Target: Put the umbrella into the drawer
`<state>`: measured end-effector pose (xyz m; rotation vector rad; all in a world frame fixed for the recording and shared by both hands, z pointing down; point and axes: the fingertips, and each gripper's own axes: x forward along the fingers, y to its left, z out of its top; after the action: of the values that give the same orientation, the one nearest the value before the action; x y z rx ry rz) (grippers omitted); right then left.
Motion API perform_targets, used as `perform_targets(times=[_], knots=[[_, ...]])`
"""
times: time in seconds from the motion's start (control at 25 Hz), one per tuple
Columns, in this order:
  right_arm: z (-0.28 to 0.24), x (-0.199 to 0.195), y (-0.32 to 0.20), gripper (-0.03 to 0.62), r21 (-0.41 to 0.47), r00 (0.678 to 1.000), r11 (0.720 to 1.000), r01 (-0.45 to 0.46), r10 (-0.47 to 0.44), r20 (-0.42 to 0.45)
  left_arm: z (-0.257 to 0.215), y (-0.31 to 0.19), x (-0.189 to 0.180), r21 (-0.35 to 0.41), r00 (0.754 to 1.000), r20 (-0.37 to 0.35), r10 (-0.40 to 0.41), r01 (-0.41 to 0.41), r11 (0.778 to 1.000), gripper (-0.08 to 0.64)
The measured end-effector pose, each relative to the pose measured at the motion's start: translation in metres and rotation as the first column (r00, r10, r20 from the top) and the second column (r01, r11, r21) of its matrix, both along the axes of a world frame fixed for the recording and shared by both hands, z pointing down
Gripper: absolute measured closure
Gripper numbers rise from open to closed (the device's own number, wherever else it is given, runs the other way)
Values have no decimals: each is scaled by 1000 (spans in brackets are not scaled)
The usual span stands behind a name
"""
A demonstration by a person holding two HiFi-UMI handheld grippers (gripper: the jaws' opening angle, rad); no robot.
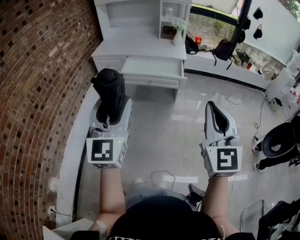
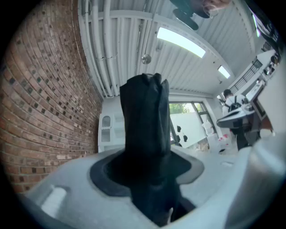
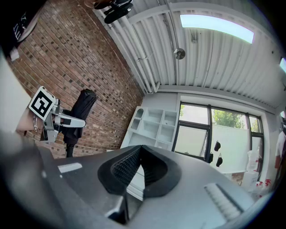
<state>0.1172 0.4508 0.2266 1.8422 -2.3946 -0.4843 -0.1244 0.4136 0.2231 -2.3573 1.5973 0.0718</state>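
A folded black umbrella [image 1: 110, 89] stands upright between the jaws of my left gripper [image 1: 110, 112], which is shut on its lower part. In the left gripper view the umbrella [image 2: 145, 129] fills the middle and hides most of the gap of the left gripper [image 2: 149, 183]. Ahead, a white desk has its drawer [image 1: 152, 68] pulled open, some way beyond both grippers. My right gripper [image 1: 213, 108] hangs to the right over the floor, jaws together with nothing in them. In the right gripper view its own jaws [image 3: 139, 154] meet, and the umbrella [image 3: 80, 107] shows far left.
A brick wall [image 1: 37, 93] runs along the left. The white shelf unit [image 1: 140, 14] rises above the desk, with a vase of flowers [image 1: 178, 33] on the desktop. A black backpack [image 1: 224, 49] lies on the window ledge. A cable [image 1: 161, 176] lies on the tiled floor.
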Motion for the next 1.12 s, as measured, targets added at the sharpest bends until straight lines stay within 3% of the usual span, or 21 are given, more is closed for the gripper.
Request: perform_targets(times=[0.2,0.52,1.12], knots=[[5,16,-6,589,-11,997,998,59,-58,56,5,-1,19,-7,1000,-13,7,-7,1000,321],[15,8,-51,589,-16,998,998,62,-62,16,11,-40,14,-12,1000,4,-11,11,1000,319],[29,-11,-250,589,-78,999,996,-45,43,-26,21,-248,-24,-42,1000,-11,-11,11,999,319]])
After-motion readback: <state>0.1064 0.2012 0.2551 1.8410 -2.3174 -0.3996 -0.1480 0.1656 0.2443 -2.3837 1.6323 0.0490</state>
